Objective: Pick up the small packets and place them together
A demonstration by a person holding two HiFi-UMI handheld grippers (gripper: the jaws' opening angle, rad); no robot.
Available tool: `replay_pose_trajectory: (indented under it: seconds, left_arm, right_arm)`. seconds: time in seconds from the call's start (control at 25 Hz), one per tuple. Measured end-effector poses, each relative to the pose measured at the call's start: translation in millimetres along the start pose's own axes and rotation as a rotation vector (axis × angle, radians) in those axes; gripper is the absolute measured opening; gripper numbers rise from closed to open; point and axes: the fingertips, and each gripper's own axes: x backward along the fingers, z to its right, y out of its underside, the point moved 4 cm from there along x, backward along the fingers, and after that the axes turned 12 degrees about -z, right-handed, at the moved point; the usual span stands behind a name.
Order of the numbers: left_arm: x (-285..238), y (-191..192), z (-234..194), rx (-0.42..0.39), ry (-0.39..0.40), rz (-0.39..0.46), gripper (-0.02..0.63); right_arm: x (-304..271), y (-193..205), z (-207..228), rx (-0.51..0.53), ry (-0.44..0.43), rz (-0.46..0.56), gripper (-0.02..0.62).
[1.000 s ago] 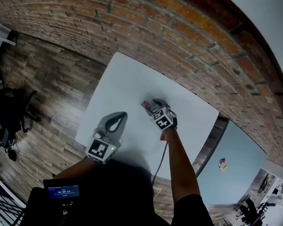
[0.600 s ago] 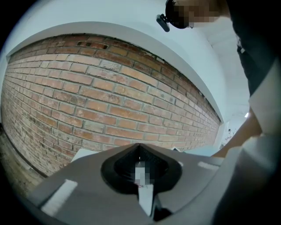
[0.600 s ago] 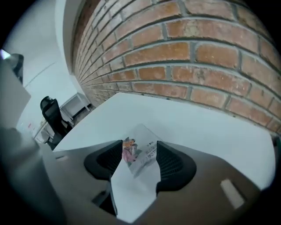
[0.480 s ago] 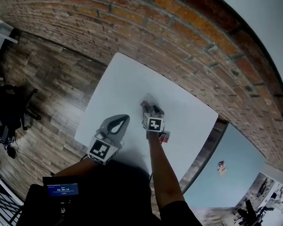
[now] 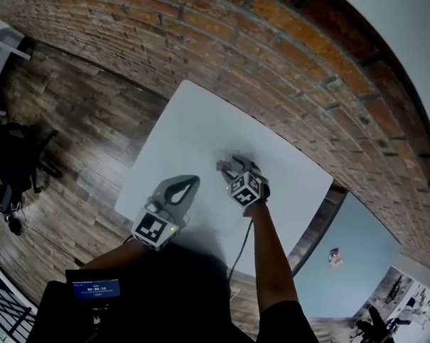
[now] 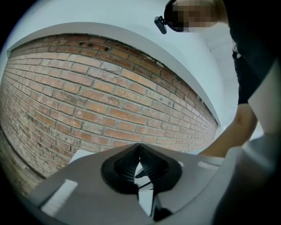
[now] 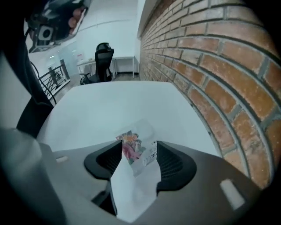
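One small packet (image 7: 137, 151), white with a colourful picture, sits between my right gripper's (image 7: 139, 154) jaws and touches both pads. In the head view this gripper (image 5: 229, 164) hangs over the middle of the white table (image 5: 188, 123), with the packet (image 5: 221, 165) poking out at its tips. My left gripper (image 5: 188, 180) is over the table's near left part, its jaws closed tip to tip with nothing between them. The left gripper view shows that gripper (image 6: 139, 151) against the brick wall (image 6: 88, 96). No other packet shows.
A brick wall (image 5: 291, 57) runs close behind the table's far edge. Wooden floor (image 5: 67, 125) lies to the left. A black office chair (image 7: 103, 55) and a desk stand beyond the table's far end in the right gripper view.
My right gripper has swung about its tips over the table's middle, left and then back right, with the packet still at its jaws. The left gripper has stayed put.
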Motion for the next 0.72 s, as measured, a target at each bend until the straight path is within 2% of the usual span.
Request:
replay_pose_trajectory:
  seconds: [0.08, 0.12, 0.2, 0.32, 0.4, 0.48, 0.56, 0.64, 0.72]
  left_arm:
    - [2, 1, -1, 0.012, -0.011, 0.003, 0.000]
    - [3, 2, -2, 0.015, -0.016, 0.001, 0.000]
    - [4, 5, -3, 0.012, -0.020, -0.007, 0.000]
    - [4, 5, -5, 0.013, -0.026, -0.004, 0.000]
    - [4, 4, -4, 0.017, -0.026, -0.002, 0.000]
    - [5, 4, -4, 0.013, -0.030, -0.003, 0.000]
    - [8, 5, -6, 0.019, -0.034, -0.004, 0.000]
    - [13, 8, -11, 0.023, -0.041, -0.006, 0.000]
    - [16, 11, -15, 0.030, -0.056, -0.010, 0.000]
  right_arm:
    - [14, -5, 6, -0.082, 0.020, 0.098, 0.252]
    - [21, -8, 10, -0.167, 0.030, 0.151, 0.250]
    - [29, -10, 16, -0.402, 0.046, 0.228, 0.247]
    - [19, -3, 17, -0.765, 0.055, 0.224, 0.244]
    - [5, -1, 13, -0.878, 0.070, 0.172, 0.244]
    - [-10, -2, 6, -0.877, 0.077, 0.125, 0.245]
    - [-16, -3, 4, -0.802, 0.102, 0.089, 0.241]
    - [-18, -6, 5, -0.676, 0.088, 0.059, 0.239]
    - [-19, -8, 5, -0.491, 0.024, 0.045, 0.241]
